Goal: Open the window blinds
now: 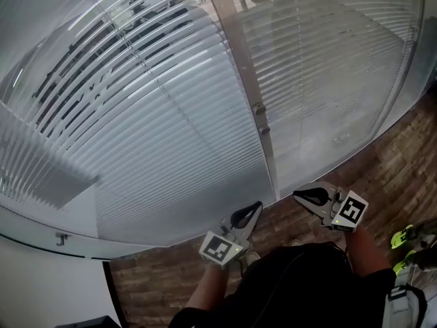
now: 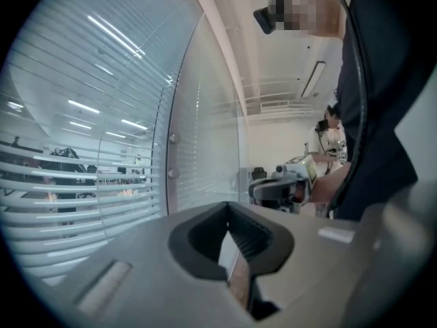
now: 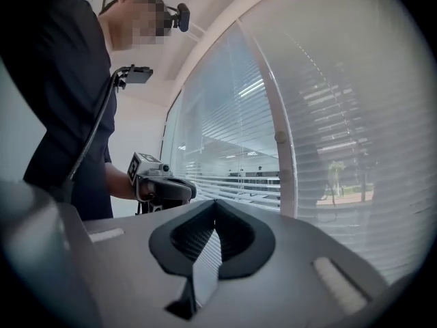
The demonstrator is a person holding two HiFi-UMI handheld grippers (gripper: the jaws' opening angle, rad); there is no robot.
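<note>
1. The white horizontal-slat blinds [image 1: 157, 121] hang behind two glass panes, one on either side of a grey upright frame post [image 1: 239, 53]. Toward the left pane's upper-left corner the slats are tilted enough for a dark room to show between them. Lower down they lie flatter.
2. The right pane's slats [image 1: 328, 60] look turned shut in the head view, with almost nothing showing through.
3. Two small round metal knobs [image 1: 259, 108] sit one above the other about halfway up the post. I take them for the slat controls, since no cord or wand is in view.
4. The left tool [image 1: 257, 206] has its jaws tip to tip with nothing between them. It is held low over the brown wood-plank floor [image 1: 382, 176], near the window's bottom edge and clear of the glass.
5. The right tool [image 1: 298, 195] is likewise closed and empty, near the foot of the post and well below the knobs.
6. This fits two stages: the approach to a knob, or a drawing back after the left pane's slats were turned.
7. Any further opening would call for raising a tool to a knob, parting its jaws round it, then gripping and twisting. The knobs look small and smooth, so a square grip matters.
</note>
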